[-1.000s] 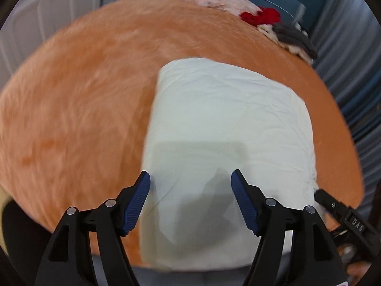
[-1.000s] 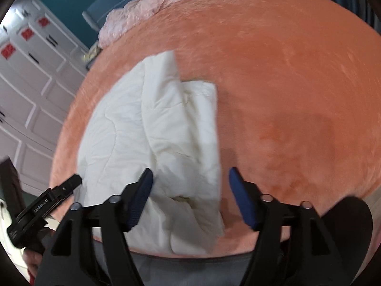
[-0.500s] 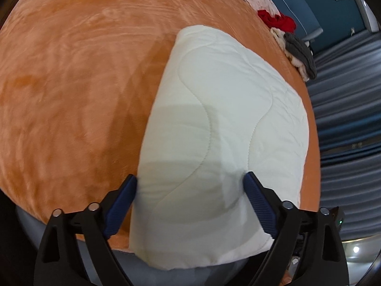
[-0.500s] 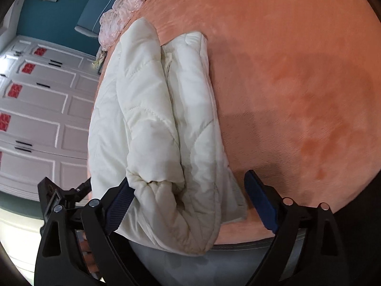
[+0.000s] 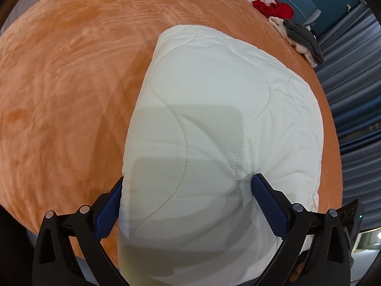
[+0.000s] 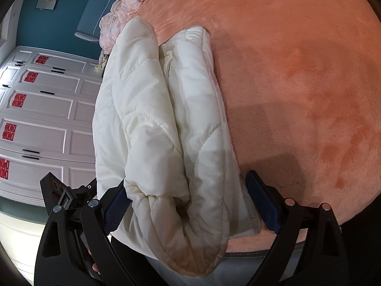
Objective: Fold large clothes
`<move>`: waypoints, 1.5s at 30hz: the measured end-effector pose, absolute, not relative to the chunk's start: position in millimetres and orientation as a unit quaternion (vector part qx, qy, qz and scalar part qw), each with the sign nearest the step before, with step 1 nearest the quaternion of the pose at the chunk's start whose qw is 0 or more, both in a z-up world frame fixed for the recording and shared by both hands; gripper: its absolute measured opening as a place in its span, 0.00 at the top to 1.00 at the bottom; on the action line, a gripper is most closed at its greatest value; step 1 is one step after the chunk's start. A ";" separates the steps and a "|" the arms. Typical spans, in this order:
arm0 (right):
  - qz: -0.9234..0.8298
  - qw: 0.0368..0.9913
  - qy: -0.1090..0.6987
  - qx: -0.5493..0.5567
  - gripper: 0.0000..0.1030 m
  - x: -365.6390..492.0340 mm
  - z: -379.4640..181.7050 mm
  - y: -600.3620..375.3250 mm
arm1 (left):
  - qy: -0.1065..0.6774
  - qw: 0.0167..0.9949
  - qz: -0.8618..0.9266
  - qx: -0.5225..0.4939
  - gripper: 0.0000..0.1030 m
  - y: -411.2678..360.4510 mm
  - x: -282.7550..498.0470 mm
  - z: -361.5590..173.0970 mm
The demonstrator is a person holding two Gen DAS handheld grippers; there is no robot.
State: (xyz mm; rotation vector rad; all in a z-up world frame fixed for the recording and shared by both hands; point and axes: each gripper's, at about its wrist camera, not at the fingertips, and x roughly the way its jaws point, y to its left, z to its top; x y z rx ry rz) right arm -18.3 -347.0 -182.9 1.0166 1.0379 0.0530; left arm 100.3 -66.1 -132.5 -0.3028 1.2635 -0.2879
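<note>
A cream quilted jacket (image 5: 214, 119), folded into a thick bundle, lies on the orange plush bed cover (image 5: 59, 95) at its near edge. My left gripper (image 5: 188, 195) straddles the near left end of the bundle, jaws wide, blue pads pressing into its sides. In the right wrist view the folded layers of the jacket (image 6: 166, 124) show edge-on. My right gripper (image 6: 188, 202) straddles the near right end, jaws wide, pads against the fabric. The other gripper shows at the lower left (image 6: 64, 197).
A pile of red, cream and grey clothes (image 5: 293, 28) lies at the bed's far right corner. Pink bedding (image 6: 121, 19) lies at the far side. White cabinets (image 6: 42, 119) stand to the left, blue curtains (image 5: 352, 83) to the right.
Both grippers have moved forward onto the near ends of the folded jacket. The bundle now sits between each pair of jaws and fills more of both views.
</note>
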 end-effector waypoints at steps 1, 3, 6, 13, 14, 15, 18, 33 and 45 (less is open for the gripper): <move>0.025 0.747 0.475 0.464 0.13 -17.3 -182.8 -346.5 | 0.584 0.789 -0.134 -0.135 0.05 -67.6 100.6 -132.8; 0.026 0.748 0.475 0.462 0.13 -16.7 -181.4 -346.0 | 0.580 0.794 -0.136 -0.126 0.05 -69.3 101.6 -133.6; 0.026 0.749 0.474 0.462 0.13 -16.1 -180.0 -345.3 | 0.577 0.796 -0.138 -0.124 0.05 -71.4 105.2 -134.0; 0.020 0.760 0.468 0.450 0.21 -10.4 -171.7 -335.0 | 0.575 0.796 -0.143 -0.122 0.05 -70.7 107.6 -133.4; 0.019 0.761 0.468 0.449 0.22 -10.6 -170.7 -334.7 | 0.575 0.796 -0.144 -0.121 0.05 -70.3 107.1 -132.8; 0.018 0.762 0.468 0.447 0.23 -10.8 -169.4 -334.3 | 0.575 0.796 -0.144 -0.121 0.05 -70.0 105.5 -132.1; 0.011 0.768 0.467 0.438 0.30 -12.1 -163.9 -331.4 | 0.574 0.797 -0.147 -0.118 0.05 -70.6 105.5 -130.2; -0.012 0.847 0.433 0.308 0.66 -20.2 -85.0 -308.1 | 0.512 0.830 -0.204 -0.091 0.27 -77.5 85.9 -68.4; -0.027 0.898 0.355 0.258 0.73 -41.0 -11.6 -306.7 | 0.420 0.869 -0.258 -0.046 0.33 -103.2 70.8 18.3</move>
